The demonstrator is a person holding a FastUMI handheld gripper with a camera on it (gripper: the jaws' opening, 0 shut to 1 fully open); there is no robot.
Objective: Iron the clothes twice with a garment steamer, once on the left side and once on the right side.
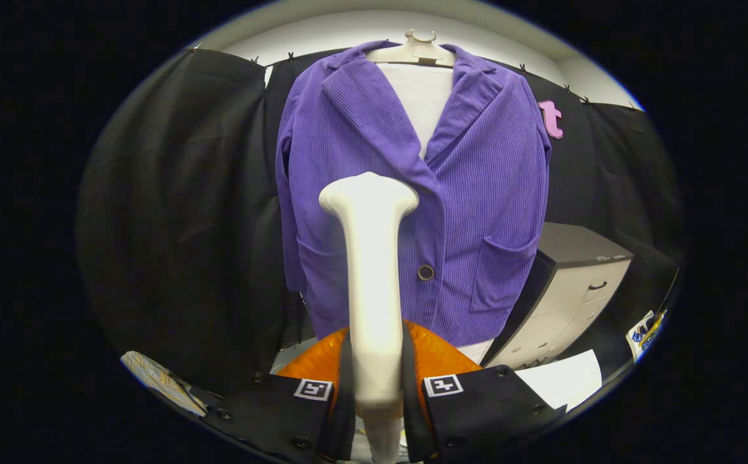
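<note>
The garment steamer sits clamped between the 2 fingers, near the purple jacket. A loose grip could let it slip and miss a side.

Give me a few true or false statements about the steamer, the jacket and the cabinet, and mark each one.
1. The gripper is shut on the white garment steamer's handle. True.
2. The steamer head is in front of the purple corduroy jacket, near where its lapels meet. True.
3. The jacket lies folded on a table. False: it hangs on a hanger against the black cloth wall.
4. The jacket's dark button is above the steamer head. False: it is lower, beside the handle.
5. A grey drawer cabinet stands beside the jacket. True.
</note>
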